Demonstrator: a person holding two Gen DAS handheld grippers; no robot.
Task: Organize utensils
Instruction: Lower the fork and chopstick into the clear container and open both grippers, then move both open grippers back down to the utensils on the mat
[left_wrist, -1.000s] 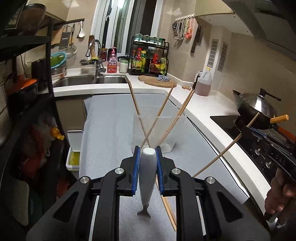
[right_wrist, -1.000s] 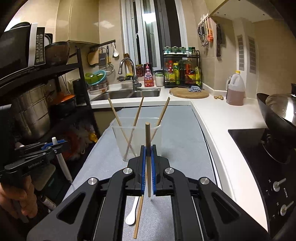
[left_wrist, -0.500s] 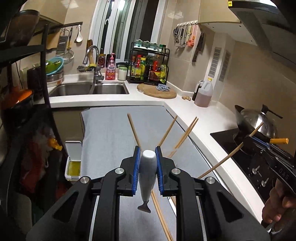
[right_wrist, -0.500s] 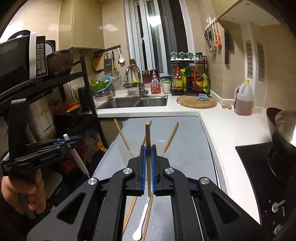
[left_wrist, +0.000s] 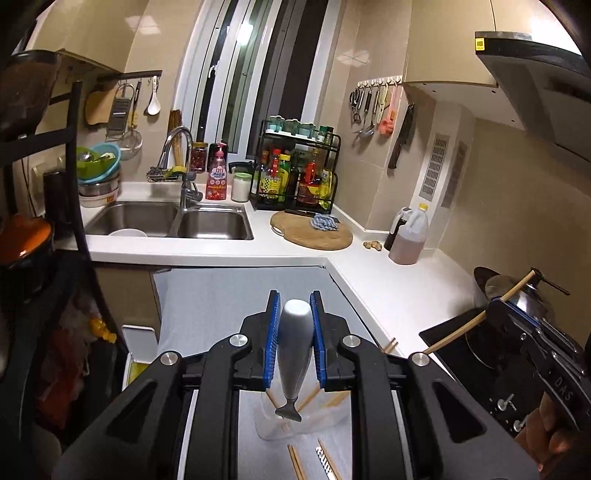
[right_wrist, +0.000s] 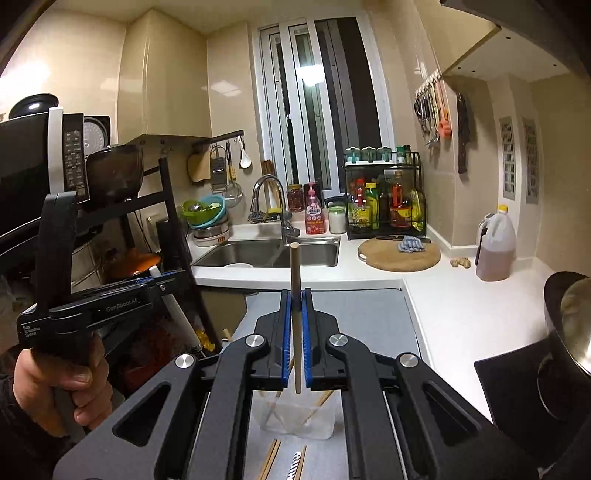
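Chopstick (right_wrist: 295, 295) stands clamped upright between right tongs (right_wrist: 294, 332).

A grey mat (left_wrist: 221, 306) bears a clear cup (right_wrist: 295, 424) and loose chopsticks (right_wrist: 269, 461).

Glossy white spoon handle (left_wrist: 294, 332), matt wooden chopstick (right_wrist: 295, 295), clear plastic cup (right_wrist: 295, 421), brushed steel sink (left_wrist: 147, 218).

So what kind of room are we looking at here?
A small home kitchen, by the look of it: a double steel sink with a tap under the window, a rack of sauce bottles on the counter, and a wok on the stove.
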